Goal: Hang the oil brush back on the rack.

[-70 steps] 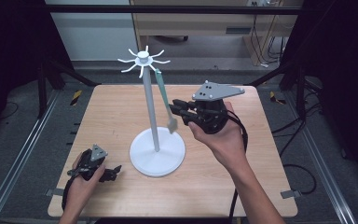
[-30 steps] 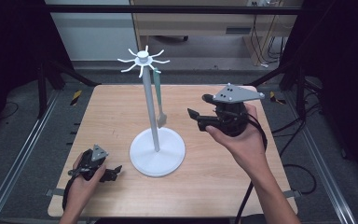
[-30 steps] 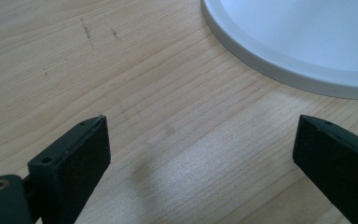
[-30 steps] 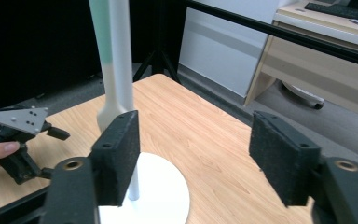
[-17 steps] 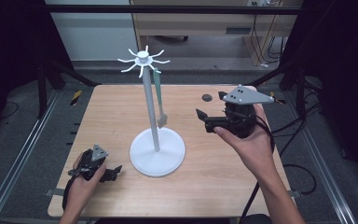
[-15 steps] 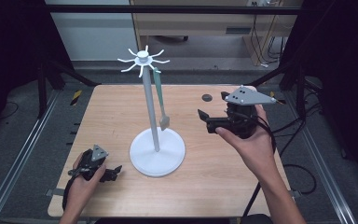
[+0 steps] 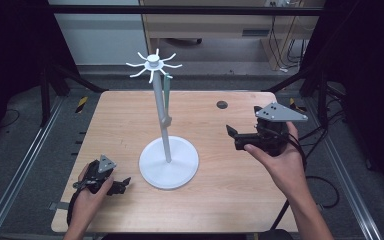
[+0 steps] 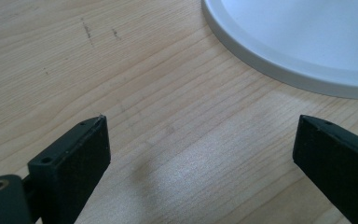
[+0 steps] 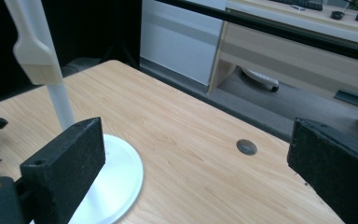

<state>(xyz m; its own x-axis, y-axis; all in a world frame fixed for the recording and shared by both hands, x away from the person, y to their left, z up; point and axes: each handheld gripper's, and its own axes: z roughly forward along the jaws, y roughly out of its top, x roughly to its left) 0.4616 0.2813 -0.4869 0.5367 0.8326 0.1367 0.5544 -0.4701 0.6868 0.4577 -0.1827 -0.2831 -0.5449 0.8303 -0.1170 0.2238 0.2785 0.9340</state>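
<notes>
Hanging from a hook on the stand (image 7: 167, 145), the brush (image 7: 166, 102) is released; right gripper (image 7: 233, 137) fingers have just been opening, empty; left gripper (image 7: 120, 186) fingers apart, idle on table (image 7: 240, 200).

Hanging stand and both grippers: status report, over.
Left gripper open, resting on the table. Right gripper empty, jaws just opened wide, right of the stand. Brush hangs from a hook. Nothing in the way.
</notes>
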